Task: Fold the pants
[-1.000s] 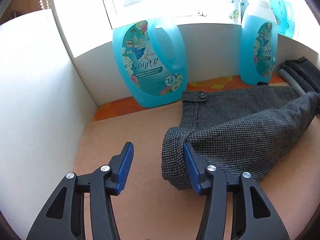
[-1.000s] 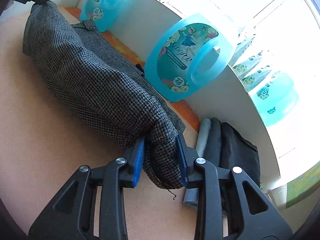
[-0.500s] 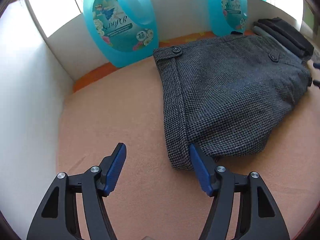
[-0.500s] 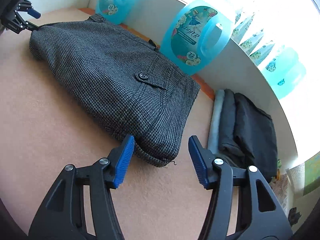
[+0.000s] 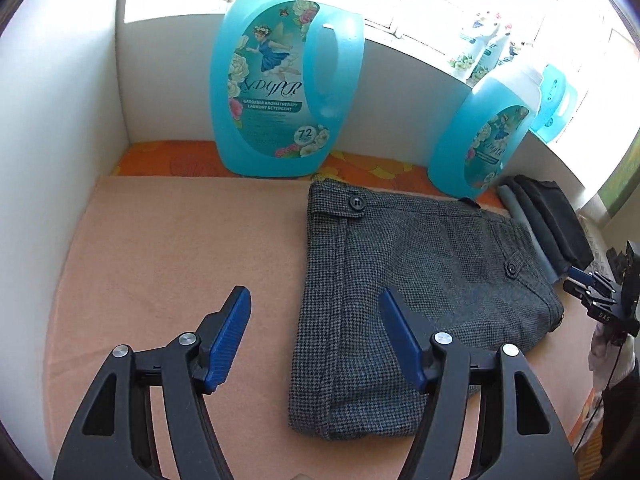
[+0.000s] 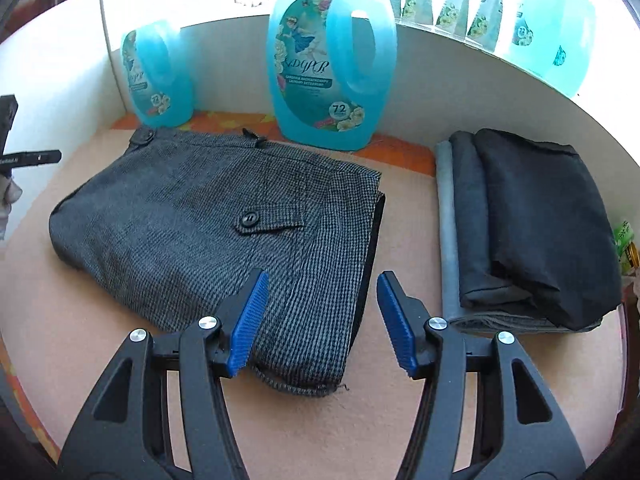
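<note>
The grey houndstooth pants (image 5: 420, 272) lie folded into a flat rectangle on the peach mat (image 5: 180, 248), waistband button toward the back. They also show in the right wrist view (image 6: 224, 232), with a buttoned back pocket on top. My left gripper (image 5: 316, 312) is open and empty, hovering over the pants' left front edge. My right gripper (image 6: 320, 292) is open and empty, above the pants' right front corner. The right gripper also shows at the far right of the left wrist view (image 5: 600, 296).
Two large blue detergent jugs (image 5: 280, 92) (image 5: 480, 140) stand against the white back wall. A stack of dark folded clothes (image 6: 528, 232) lies right of the pants. More blue bottles (image 6: 552, 32) stand on the sill. A white wall (image 5: 52, 160) bounds the left side.
Both grippers have let go of the pants and pulled back and up. The raised pant fold has dropped flat, so the pants lie folded on the mat.
</note>
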`<state>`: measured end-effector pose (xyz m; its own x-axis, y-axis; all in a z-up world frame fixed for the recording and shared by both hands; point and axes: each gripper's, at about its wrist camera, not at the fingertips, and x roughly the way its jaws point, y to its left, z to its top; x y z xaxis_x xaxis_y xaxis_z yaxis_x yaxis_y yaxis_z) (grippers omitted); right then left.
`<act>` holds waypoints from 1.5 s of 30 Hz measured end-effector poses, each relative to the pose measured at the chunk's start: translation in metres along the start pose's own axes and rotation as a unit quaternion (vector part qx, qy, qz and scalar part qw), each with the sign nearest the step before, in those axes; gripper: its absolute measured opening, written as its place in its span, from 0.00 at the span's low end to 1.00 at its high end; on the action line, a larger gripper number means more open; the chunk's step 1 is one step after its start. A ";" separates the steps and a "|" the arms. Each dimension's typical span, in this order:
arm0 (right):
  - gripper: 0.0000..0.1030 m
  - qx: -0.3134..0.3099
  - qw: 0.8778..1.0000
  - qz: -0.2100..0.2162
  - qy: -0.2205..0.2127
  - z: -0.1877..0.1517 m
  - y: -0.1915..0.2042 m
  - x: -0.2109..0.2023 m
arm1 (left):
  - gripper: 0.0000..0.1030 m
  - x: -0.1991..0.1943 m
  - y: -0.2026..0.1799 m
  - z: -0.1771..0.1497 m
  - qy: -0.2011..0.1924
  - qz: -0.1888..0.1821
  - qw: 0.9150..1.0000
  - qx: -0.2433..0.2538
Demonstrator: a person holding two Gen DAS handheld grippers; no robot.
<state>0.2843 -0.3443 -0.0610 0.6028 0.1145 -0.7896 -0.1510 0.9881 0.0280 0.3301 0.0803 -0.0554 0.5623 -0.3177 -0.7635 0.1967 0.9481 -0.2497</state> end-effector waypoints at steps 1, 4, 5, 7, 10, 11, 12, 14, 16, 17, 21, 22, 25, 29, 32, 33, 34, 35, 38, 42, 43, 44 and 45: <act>0.56 0.016 1.000 0.005 0.005 0.008 -0.007 0.009 | 0.64 0.009 -0.004 0.007 0.001 0.008 1.000 0.007; 0.57 0.045 0.999 0.011 0.024 0.027 -0.024 0.038 | 0.64 0.043 -0.014 0.027 0.018 0.014 1.000 0.015; 0.58 0.053 0.998 0.013 0.032 0.032 -0.029 0.049 | 0.64 0.055 -0.015 0.032 0.024 0.017 0.999 0.012; 0.58 0.069 0.997 0.014 0.044 0.040 -0.038 0.071 | 0.64 0.077 -0.014 0.041 0.033 0.026 0.999 -0.002; 0.59 0.091 0.994 0.029 0.054 0.045 -0.048 0.095 | 0.64 0.106 -0.010 0.050 0.047 0.027 0.998 -0.025; 0.59 0.096 0.993 0.041 0.057 0.046 -0.049 0.101 | 0.64 0.114 -0.009 0.051 0.053 0.025 0.998 -0.030; 0.59 0.099 0.992 0.050 0.060 0.046 -0.049 0.107 | 0.64 0.120 -0.008 0.052 0.057 0.026 0.997 -0.033; 0.59 0.089 0.992 0.058 0.061 0.046 -0.043 0.113 | 0.59 0.128 -0.009 0.051 0.057 0.025 0.997 -0.038; 0.36 0.074 0.993 0.068 0.059 0.046 -0.033 0.114 | 0.27 0.131 -0.013 0.052 0.056 0.019 0.998 -0.034; 0.23 0.066 0.994 0.065 0.052 0.048 -0.028 0.110 | 0.25 0.130 -0.016 0.054 0.048 0.025 0.998 -0.029; 0.07 0.042 0.999 0.028 0.007 0.059 -0.023 0.090 | 0.09 0.122 -0.032 0.067 0.013 0.060 0.998 0.006; 0.07 0.045 0.999 0.027 -0.002 0.063 -0.025 0.087 | 0.09 0.120 -0.037 0.072 0.000 0.073 0.997 0.019; 0.07 0.034 0.999 0.002 -0.001 0.069 -0.022 0.094 | 0.09 0.126 -0.045 0.080 -0.014 0.112 0.993 0.047; 0.07 -0.005 0.999 -0.040 0.020 0.065 -0.010 0.107 | 0.27 0.135 -0.044 0.084 -0.005 0.150 0.987 0.056; 0.13 -0.005 0.999 -0.039 0.015 0.062 -0.015 0.092 | 0.51 0.121 -0.044 0.084 -0.016 0.153 0.987 0.057; 0.20 -0.006 0.999 -0.047 0.008 0.061 -0.016 0.084 | 0.51 0.113 -0.043 0.085 -0.020 0.155 0.986 0.059; 0.25 -0.009 0.998 -0.056 -0.003 0.060 -0.017 0.074 | 0.51 0.104 -0.043 0.086 -0.025 0.161 0.985 0.061; 0.34 -0.009 0.998 -0.058 -0.013 0.058 -0.018 0.063 | 0.51 0.094 -0.043 0.086 -0.033 0.163 0.984 0.064; 0.39 -0.017 0.999 -0.038 -0.031 0.047 -0.015 0.029 | 0.51 0.056 -0.046 0.081 -0.056 0.142 0.985 0.080; 0.46 -0.033 0.998 -0.035 -0.028 0.016 -0.002 -0.006 | 0.51 0.013 -0.067 0.051 -0.067 0.115 0.983 0.125; 0.49 -0.029 0.999 -0.028 -0.026 0.006 0.000 -0.013 | 0.51 0.002 -0.071 0.040 -0.066 0.108 0.983 0.135; 0.52 -0.025 0.999 -0.020 -0.022 -0.005 0.001 -0.019 | 0.51 -0.007 -0.074 0.028 -0.064 0.099 0.983 0.140; 0.53 -0.022 1.000 -0.012 -0.018 -0.015 0.002 -0.023 | 0.51 -0.015 -0.077 0.016 -0.057 0.087 0.984 0.143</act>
<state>0.2583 -0.3464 -0.0521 0.6341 0.0943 -0.7675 -0.1688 0.9855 -0.0183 0.3200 0.0121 -0.0153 0.6911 -0.1654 -0.7036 0.2986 0.9518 0.0696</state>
